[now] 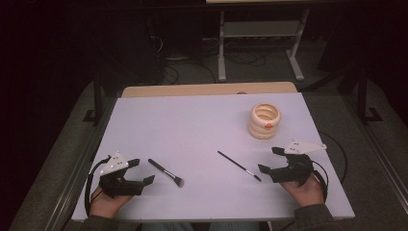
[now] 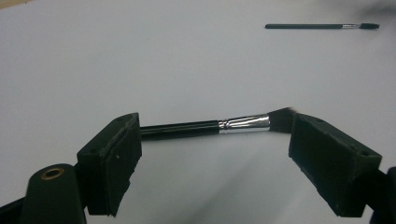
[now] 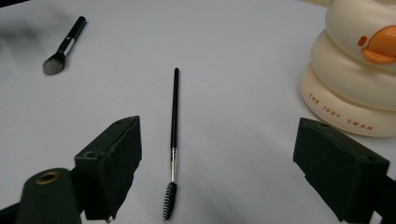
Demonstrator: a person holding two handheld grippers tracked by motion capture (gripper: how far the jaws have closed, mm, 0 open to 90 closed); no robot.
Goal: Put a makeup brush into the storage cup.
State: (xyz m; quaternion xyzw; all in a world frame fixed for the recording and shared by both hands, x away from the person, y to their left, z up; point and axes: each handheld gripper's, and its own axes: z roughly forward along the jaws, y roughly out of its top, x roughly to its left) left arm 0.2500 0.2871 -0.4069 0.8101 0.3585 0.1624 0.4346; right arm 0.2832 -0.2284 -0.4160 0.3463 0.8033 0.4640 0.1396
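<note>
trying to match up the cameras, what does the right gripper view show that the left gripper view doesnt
Right gripper view: the cream ringed holder with an orange mark and lettering, and the spoolie wand's coiled bristle tip, close between that gripper's open jaws.

Left gripper view: the fluffy brush's silver ferrule up close, lying across the gap beyond the open left jaws.

Both: the white table, the fluffy brush and the spoolie wand, each seen far off in the other's view.

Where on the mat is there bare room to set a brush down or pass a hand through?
The far left of the white mat, behind the fluffy brush and left of the cream holder, is bare. So is the near middle between that brush and the spoolie brush. It is crowded around the right gripper, spoolie brush and holder.
</note>
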